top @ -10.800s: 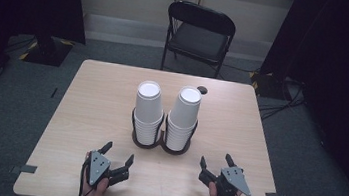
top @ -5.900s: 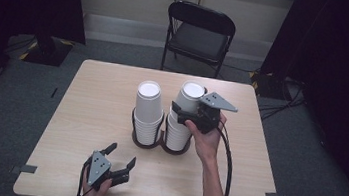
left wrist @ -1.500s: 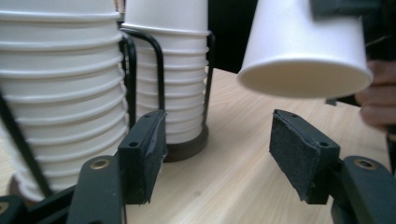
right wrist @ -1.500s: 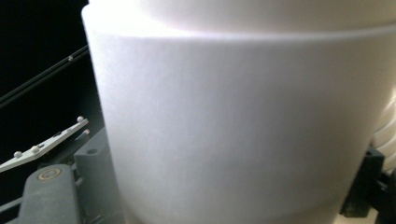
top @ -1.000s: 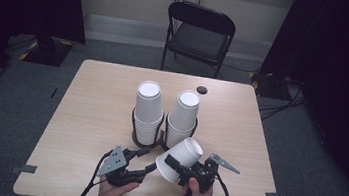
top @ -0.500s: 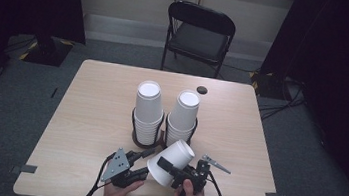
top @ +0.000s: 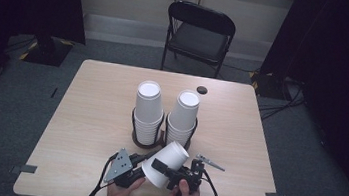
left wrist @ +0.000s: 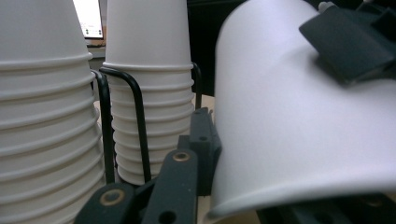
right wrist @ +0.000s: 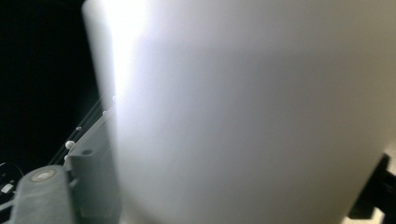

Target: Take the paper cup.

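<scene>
You have two stacks of white paper cups, the left stack (top: 148, 109) and the right stack (top: 183, 116), standing side by side in one black wire holder (top: 147, 141) just beyond your two grippers. One loose cup (top: 165, 163) lies tilted between the left gripper (top: 139, 172) and the right gripper (top: 169, 170), so that makes one single cup and two grippers. Farther out past the stacks you have one small dark disc (top: 201, 90) on the one table (top: 90, 113), and one folding chair (top: 198, 33) behind it.
</scene>
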`<state>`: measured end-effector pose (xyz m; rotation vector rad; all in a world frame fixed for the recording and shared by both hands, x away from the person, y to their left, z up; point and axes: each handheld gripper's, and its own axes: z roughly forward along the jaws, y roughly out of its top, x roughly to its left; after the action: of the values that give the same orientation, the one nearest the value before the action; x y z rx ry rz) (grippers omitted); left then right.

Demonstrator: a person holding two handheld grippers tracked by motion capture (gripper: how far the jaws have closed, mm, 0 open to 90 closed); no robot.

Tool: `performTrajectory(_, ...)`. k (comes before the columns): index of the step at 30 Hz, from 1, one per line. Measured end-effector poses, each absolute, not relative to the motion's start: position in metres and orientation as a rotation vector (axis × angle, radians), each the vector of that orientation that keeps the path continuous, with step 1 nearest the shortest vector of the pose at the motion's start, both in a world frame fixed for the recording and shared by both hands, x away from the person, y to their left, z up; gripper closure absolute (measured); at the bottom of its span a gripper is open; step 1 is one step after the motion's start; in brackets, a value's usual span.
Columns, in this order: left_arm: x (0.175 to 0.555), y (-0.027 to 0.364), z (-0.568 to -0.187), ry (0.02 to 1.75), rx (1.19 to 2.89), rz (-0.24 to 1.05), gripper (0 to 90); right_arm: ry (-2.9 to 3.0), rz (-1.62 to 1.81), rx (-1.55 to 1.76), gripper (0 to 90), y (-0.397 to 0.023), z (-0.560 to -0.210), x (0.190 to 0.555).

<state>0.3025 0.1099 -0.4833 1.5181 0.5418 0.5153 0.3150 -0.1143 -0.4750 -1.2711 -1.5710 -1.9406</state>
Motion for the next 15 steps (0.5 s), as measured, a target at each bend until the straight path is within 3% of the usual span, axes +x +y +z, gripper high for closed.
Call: performTrajectory(15, 0.3015, 0.1152, -0.4837, 0.513, 1.564, 0.433, 85.6, -1.654, -2.009, -1.321, 12.1, -0.1199, -0.4656, 0.3162)
